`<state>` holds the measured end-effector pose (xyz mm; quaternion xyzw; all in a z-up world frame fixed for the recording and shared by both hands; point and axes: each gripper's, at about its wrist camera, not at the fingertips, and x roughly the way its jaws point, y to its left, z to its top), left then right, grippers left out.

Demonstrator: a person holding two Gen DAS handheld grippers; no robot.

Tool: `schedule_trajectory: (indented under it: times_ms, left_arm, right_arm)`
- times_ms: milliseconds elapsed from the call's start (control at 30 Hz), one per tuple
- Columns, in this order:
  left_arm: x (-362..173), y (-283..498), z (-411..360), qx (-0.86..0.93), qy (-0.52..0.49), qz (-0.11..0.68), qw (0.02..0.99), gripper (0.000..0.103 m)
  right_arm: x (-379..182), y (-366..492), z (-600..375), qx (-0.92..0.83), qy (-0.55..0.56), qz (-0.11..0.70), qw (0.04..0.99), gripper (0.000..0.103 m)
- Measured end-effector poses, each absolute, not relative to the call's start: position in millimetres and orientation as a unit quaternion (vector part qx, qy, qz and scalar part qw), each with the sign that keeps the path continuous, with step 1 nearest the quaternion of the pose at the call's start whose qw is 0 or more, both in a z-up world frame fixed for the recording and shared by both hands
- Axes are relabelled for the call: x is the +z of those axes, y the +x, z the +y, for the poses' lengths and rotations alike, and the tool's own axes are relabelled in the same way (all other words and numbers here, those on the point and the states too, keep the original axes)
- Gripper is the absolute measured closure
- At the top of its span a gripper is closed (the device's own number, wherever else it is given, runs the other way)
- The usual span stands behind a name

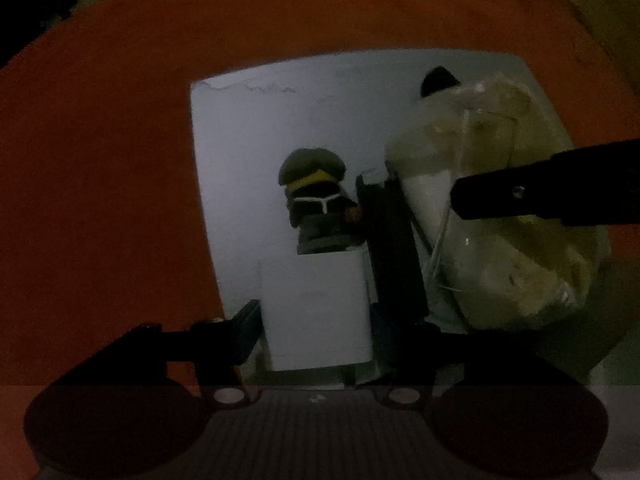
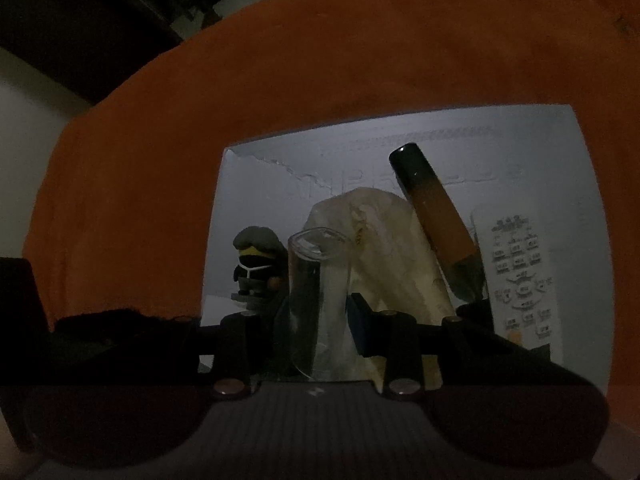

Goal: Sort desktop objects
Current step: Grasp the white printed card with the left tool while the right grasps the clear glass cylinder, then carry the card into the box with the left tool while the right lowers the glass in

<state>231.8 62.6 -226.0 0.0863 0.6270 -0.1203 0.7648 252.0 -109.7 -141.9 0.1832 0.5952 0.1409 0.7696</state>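
A white box [image 1: 320,104] on an orange cloth holds a small dark figurine with a yellow band [image 1: 316,196], a crumpled cream bag [image 1: 500,240] and a clear glass [image 2: 316,300]. My left gripper [image 1: 316,304] is shut on a white rectangular block [image 1: 316,312] just above the box. My right gripper [image 2: 316,328] is shut on the clear glass, low in the box; its finger [image 1: 540,196] enters the left wrist view from the right. The figurine [image 2: 258,268] stands left of the glass, the bag [image 2: 384,248] behind it.
A brown-and-black tube [image 2: 436,220] leans in the box right of the bag. A white remote control [image 2: 520,280] lies at the box's right side. The orange cloth [image 2: 280,80] surrounds the box. A dark object [image 2: 16,300] stands at far left.
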Motion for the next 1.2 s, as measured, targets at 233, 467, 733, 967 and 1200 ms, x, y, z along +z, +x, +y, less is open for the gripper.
schedule_trajectory:
  times_ms: [233,467,733,967,1200]
  left_arm:
    - [-202.9,228.2,73.4,-0.108,0.056,0.596,0.794,0.051]
    - [-174.1,227.3,81.0,-0.113,0.031,0.573,0.811,0.052]
    - [-156.2,222.7,88.0,-0.115,-0.002,0.565,0.817,0.052]
    - [-112.1,214.9,86.1,-0.137,-0.013,0.537,0.832,0.052]
    - [-74.3,187.8,69.9,-0.171,-0.007,0.509,0.844,0.052]
  right_arm:
    - [-127.7,245.5,-117.4,0.149,0.195,0.576,0.780,0.068]
    - [-104.1,238.6,-129.5,0.155,0.206,0.556,0.790,0.068]
    - [-86.8,231.7,-146.5,0.164,0.229,0.542,0.792,0.068]
    - [-58.8,219.1,-160.0,0.187,0.237,0.517,0.801,0.068]
    - [-29.6,198.0,-171.7,0.212,0.235,0.495,0.809,0.068]
